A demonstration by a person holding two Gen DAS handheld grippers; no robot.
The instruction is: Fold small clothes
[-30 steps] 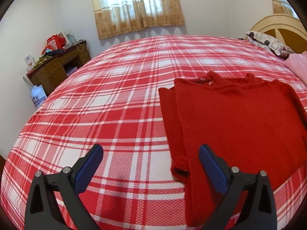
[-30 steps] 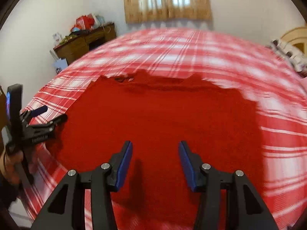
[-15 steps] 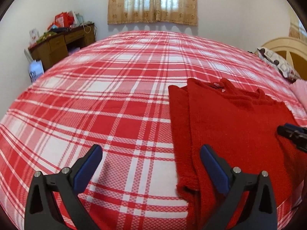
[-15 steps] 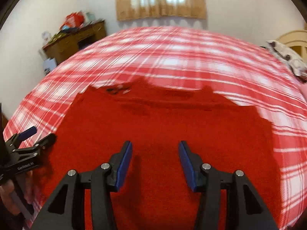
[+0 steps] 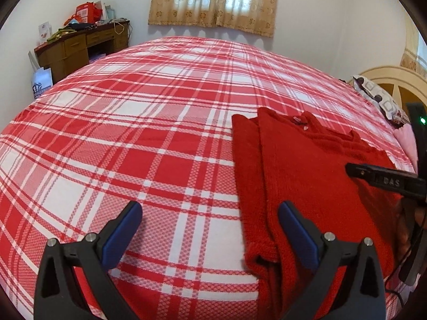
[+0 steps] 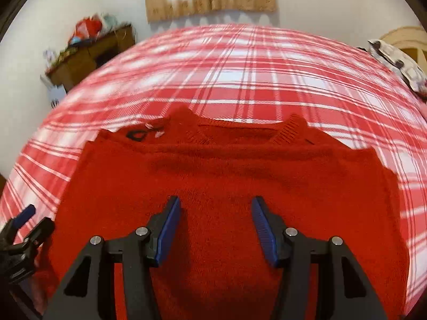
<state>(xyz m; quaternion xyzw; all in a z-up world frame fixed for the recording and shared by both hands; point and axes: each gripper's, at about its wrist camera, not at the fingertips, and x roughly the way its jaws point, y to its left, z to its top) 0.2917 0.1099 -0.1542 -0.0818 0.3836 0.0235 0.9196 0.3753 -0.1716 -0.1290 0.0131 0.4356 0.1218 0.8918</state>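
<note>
A red knit sweater [image 5: 307, 181] lies flat on the plaid bed, sleeves folded in, collar at the far side [image 6: 240, 130]. My left gripper [image 5: 210, 218] is open and empty, hovering over the sweater's near left corner, where a folded sleeve edge [image 5: 246, 176] runs. My right gripper [image 6: 216, 213] is open and empty, low over the middle of the sweater [image 6: 213, 176]. The right gripper also shows at the right edge of the left wrist view [image 5: 384, 178]; the left gripper shows at the lower left of the right wrist view [image 6: 24, 226].
The bed has a red and white plaid cover [image 5: 133, 138]. A wooden desk [image 5: 77, 45] with clutter stands at the far left wall. A patterned pillow [image 5: 379, 98] and a wooden headboard [image 5: 395, 80] are at the far right. A curtained window [image 5: 213, 0] is behind.
The left gripper has swung left and now looks more at the bare bed. The right gripper has moved forward over the sweater and now shows in the left view. Both stay open.
</note>
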